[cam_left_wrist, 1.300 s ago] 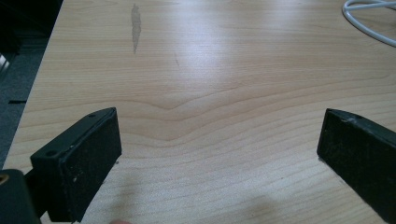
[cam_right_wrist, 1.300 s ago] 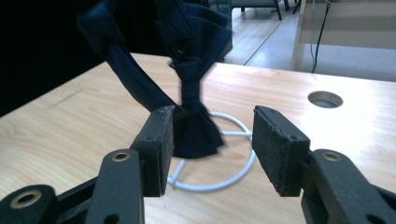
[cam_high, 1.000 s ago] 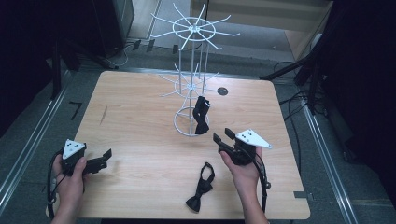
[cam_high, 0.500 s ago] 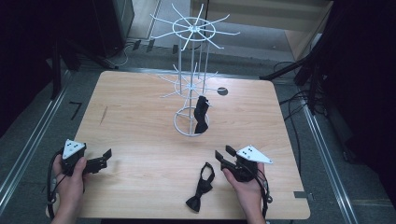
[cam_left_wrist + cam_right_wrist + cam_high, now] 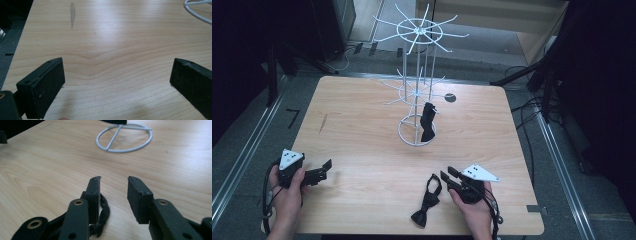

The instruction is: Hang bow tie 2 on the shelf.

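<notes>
A white wire rack (image 5: 417, 100) stands mid-table, and one black bow tie (image 5: 428, 122) hangs from a lower arm over its base ring. A second black bow tie (image 5: 426, 202) lies flat near the front edge. My right gripper (image 5: 446, 176) sits just right of that tie, low over the wood. In the right gripper view the right gripper (image 5: 114, 182) is open with nothing between the jaws. The tie's black strap (image 5: 103, 213) lies against the outside of the left jaw. My left gripper (image 5: 324, 169) rests at the front left, and in its own view the left gripper (image 5: 117, 72) is wide open over bare wood.
A small dark round mark (image 5: 450, 97) sits on the table behind the rack. The rack's base ring (image 5: 124, 137) lies ahead of the right jaws, and its edge (image 5: 197, 8) shows at the top right of the left gripper view. Metal rails and cables run along the floor beside the table.
My right gripper has drawn back toward the front edge and come down beside the lying bow tie. The left gripper has stayed put.
</notes>
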Demonstrator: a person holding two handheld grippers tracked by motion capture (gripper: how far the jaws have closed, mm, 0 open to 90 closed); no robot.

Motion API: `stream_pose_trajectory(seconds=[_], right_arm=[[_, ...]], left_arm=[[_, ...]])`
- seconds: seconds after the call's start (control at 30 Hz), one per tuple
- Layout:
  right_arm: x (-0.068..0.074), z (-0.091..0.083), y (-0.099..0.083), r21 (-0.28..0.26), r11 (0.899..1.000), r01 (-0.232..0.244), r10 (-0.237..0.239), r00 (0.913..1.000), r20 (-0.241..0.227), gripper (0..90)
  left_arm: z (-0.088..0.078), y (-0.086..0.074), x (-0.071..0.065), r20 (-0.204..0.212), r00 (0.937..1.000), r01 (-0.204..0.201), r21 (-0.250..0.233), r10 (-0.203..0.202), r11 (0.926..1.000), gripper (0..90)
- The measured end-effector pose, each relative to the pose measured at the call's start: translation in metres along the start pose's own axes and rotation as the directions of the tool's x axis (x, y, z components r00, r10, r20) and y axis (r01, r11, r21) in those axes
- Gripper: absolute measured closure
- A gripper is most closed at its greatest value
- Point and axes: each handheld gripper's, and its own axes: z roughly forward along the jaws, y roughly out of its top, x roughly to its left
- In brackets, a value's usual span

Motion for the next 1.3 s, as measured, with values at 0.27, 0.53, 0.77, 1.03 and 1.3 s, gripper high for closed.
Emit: stream_pose_trajectory(seconds=[0.27, 0.53, 0.77, 1.03, 1.3], right_arm=[[0.006, 0.009, -0.006, 0.072, 0.997, -0.004, 0.004, 1.0000, -0.006, 69.8], [0.006, 0.015, -0.010, 0.119, 0.993, -0.019, 0.021, 0.9997, -0.015, 72.0], [0.004, 0.019, -0.013, 0.146, 0.989, -0.025, 0.024, 0.9997, 0.002, 77.4], [0.003, 0.021, -0.015, 0.170, 0.985, -0.013, 0.008, 0.9995, 0.031, 84.1], [0.002, 0.022, -0.015, 0.177, 0.984, 0.000, -0.007, 0.9994, 0.034, 87.6]], left_arm=[[0.000, 0.000, 0.000, 0.002, 1.0000, 0.000, -0.001, 0.000, 1.0000, 0.1], [0.000, 0.000, 0.000, 0.002, 1.0000, 0.000, -0.002, 0.000, 1.0000, 0.1], [0.000, 0.000, 0.000, 0.002, 1.0000, 0.001, -0.001, -0.001, 1.0000, 0.1], [0.000, 0.000, 0.000, 0.002, 1.0000, 0.001, -0.001, -0.001, 1.0000, 0.1], [0.000, 0.000, 0.000, 0.003, 1.0000, 0.000, -0.003, 0.000, 1.0000, 0.1]])
